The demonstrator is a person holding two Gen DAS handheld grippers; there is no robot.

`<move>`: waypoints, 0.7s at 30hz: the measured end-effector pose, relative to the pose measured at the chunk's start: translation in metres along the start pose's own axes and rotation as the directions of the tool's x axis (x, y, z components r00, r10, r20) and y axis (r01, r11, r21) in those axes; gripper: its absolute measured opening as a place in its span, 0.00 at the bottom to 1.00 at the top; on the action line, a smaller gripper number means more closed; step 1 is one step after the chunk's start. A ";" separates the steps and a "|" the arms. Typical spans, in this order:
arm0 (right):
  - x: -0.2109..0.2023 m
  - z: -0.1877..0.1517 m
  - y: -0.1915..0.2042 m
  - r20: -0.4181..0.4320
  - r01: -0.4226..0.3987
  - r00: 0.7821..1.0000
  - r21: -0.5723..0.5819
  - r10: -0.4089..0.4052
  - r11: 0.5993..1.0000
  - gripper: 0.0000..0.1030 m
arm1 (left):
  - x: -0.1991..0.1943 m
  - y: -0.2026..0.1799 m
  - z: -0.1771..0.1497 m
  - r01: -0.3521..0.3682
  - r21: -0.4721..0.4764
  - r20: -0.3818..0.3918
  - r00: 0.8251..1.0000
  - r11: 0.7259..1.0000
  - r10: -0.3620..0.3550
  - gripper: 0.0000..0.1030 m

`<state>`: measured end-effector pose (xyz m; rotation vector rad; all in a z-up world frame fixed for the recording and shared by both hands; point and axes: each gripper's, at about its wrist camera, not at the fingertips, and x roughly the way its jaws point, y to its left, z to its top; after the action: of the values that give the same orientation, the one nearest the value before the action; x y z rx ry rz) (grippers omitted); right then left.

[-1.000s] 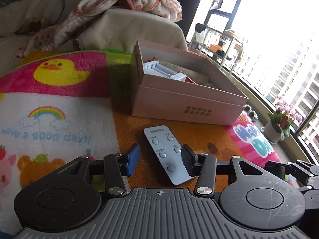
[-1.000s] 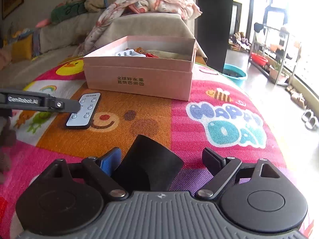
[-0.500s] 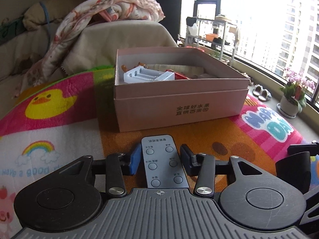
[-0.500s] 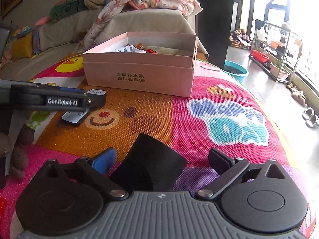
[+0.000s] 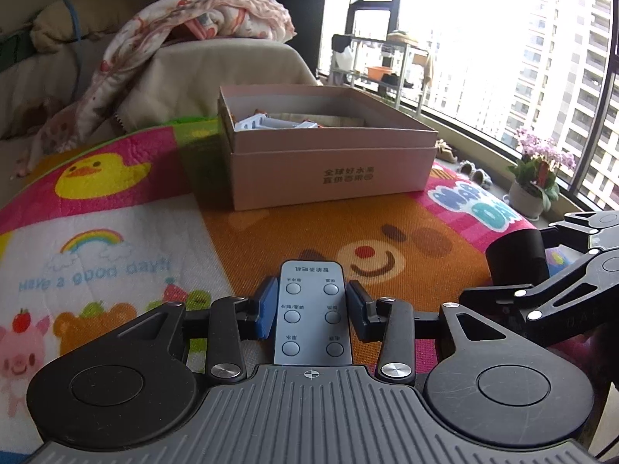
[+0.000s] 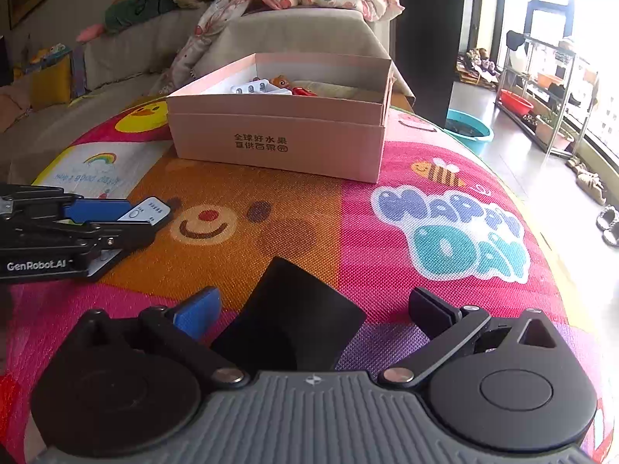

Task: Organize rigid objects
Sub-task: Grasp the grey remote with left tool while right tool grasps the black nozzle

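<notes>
A grey-white remote (image 5: 312,309) with round buttons lies lengthwise between the pads of my left gripper (image 5: 311,290), which press on its two long sides. From the right wrist view the same remote (image 6: 149,208) pokes out of the left gripper (image 6: 141,220), low over the mat. A curved black object (image 6: 298,321) rests on the mat between the fingers of my right gripper (image 6: 314,301). Its jaws are opening and neither pad touches the object. The pink cardboard box (image 6: 278,143) stands open further back, with white, orange and red items inside.
The colourful play mat (image 6: 445,232) covers a raised surface whose edge drops off at the right to the floor. A blue basin (image 6: 470,129), a metal rack (image 6: 541,89) and slippers (image 6: 609,224) are on the floor. A sofa with a blanket (image 5: 201,23) stands behind the box.
My left gripper swung round to line up with the remote, moved over it and narrowed onto its sides. The right gripper's jaws spread wider, away from the black object.
</notes>
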<state>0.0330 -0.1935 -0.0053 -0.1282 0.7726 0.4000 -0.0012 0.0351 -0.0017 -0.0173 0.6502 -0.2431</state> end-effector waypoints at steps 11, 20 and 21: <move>-0.058 -0.026 0.009 0.064 0.056 0.996 -0.017 -0.055 0.998 0.99 | 0.001 -0.004 -0.001 -0.013 0.018 0.006 1.000 1.000 0.013 0.43; -0.037 -0.010 0.002 0.027 -0.034 0.999 0.111 0.031 0.993 0.64 | 0.000 -0.003 -0.002 -0.014 0.017 0.008 1.000 1.000 0.014 0.43; -0.033 -0.007 0.007 0.027 -0.038 0.999 0.099 0.035 0.994 0.55 | 0.000 -0.003 -0.002 -0.015 0.018 0.008 1.000 1.000 0.015 0.43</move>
<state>0.0049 -0.1990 0.0129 -0.0161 0.7687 0.3965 -0.0029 0.0325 -0.0027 0.0038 0.6399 -0.2347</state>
